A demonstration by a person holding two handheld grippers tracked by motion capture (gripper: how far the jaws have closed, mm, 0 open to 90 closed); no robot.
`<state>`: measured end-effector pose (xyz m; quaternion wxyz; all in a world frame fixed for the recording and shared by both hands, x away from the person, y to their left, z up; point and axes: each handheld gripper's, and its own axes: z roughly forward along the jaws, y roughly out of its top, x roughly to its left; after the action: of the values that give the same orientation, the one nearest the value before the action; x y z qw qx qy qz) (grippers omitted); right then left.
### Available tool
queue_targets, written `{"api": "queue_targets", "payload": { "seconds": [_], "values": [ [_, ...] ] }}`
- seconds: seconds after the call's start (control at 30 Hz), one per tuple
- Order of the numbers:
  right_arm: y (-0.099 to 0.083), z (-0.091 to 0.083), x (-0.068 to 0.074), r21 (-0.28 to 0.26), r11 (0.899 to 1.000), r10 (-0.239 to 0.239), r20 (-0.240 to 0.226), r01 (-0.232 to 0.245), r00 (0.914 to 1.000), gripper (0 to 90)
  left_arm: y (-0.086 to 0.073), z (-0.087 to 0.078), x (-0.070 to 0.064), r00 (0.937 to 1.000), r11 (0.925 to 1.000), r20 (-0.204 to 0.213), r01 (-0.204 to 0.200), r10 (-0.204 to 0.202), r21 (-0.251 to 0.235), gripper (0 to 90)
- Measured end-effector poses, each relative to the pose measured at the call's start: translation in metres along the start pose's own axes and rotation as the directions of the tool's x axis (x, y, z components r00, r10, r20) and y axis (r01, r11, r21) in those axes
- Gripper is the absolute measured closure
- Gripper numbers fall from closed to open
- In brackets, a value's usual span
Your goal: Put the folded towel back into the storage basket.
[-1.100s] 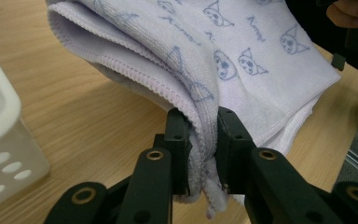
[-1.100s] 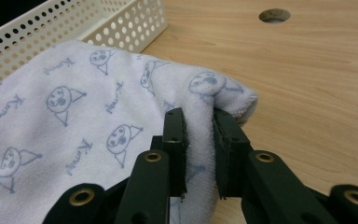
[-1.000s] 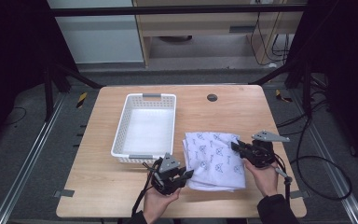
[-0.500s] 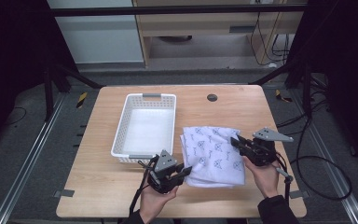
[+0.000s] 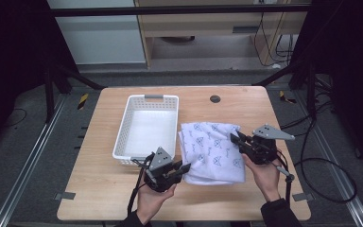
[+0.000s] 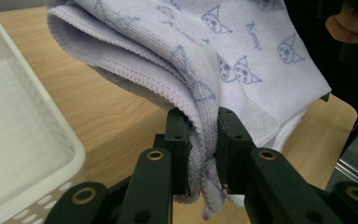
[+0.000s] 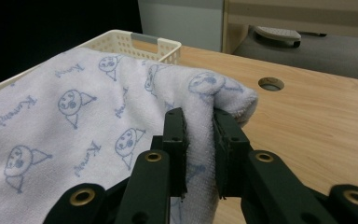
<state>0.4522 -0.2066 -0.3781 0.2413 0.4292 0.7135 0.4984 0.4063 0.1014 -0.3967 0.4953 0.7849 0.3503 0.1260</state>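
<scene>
Wooden table; white basket beside printed towel.

- The towel is soft, matt terry cloth, white with a pale blue printed pattern and a stitched hem of looped thread.
- The worktop is light wood-grain board, smooth with a low sheen.
- The basket at the centre left is white perforated plastic, slightly glossy.
- The jaws of both grippers are matt black plastic, with brass-coloured metal rivets at the joints.

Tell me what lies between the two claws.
In the high view, the printed towel spans the whole stretch from the left claw to the right claw, each shut on an edge.
</scene>
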Motion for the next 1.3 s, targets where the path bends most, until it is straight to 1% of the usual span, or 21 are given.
{"api": "queue_targets", "payload": {
  "seconds": [0.27,0.37,0.5,0.67,0.8,1.03,1.3],
  "values": [
    [0.013,0.003,0.009,-0.027,1.0,-0.008,0.001,0.008,1.0,77.2,0.006,-0.01,0.008,0.9999,0.9995,-0.015,0.008,-0.009,-0.029,75.9],
    [0.015,0.005,0.011,-0.027,1.0,-0.008,0.003,0.008,1.0,77.2,0.007,-0.012,0.011,0.9997,0.9993,-0.021,0.013,-0.014,-0.035,75.9],
    [0.019,0.011,0.016,-0.031,0.999,-0.018,0.014,0.019,0.9997,77.2,0.009,-0.015,0.016,0.999,0.999,-0.041,0.014,-0.016,-0.042,75.9],
    [0.025,0.02,0.024,-0.035,0.999,-0.016,0.011,0.017,0.9998,77.2,0.01,-0.021,0.026,0.9975,0.998,-0.062,0.03,-0.033,-0.056,75.9],
    [0.031,0.026,0.029,-0.039,0.999,-0.016,0.011,0.017,0.9998,77.3,0.012,-0.025,0.032,0.9959,0.9975,-0.083,0.028,-0.034,-0.065,76.0],
    [0.044,0.037,0.04,-0.053,0.998,-0.026,0.015,0.027,0.9995,77.3,0.015,-0.035,0.044,0.991,0.9954,-0.126,0.035,-0.046,-0.09,76.0],
    [0.054,0.053,0.054,-0.07,0.997,-0.03,0.014,0.031,0.9995,77.2,0.017,-0.047,0.061,0.9824,0.9908,-0.167,0.064,-0.084,-0.119,76.0]
  ]
}}
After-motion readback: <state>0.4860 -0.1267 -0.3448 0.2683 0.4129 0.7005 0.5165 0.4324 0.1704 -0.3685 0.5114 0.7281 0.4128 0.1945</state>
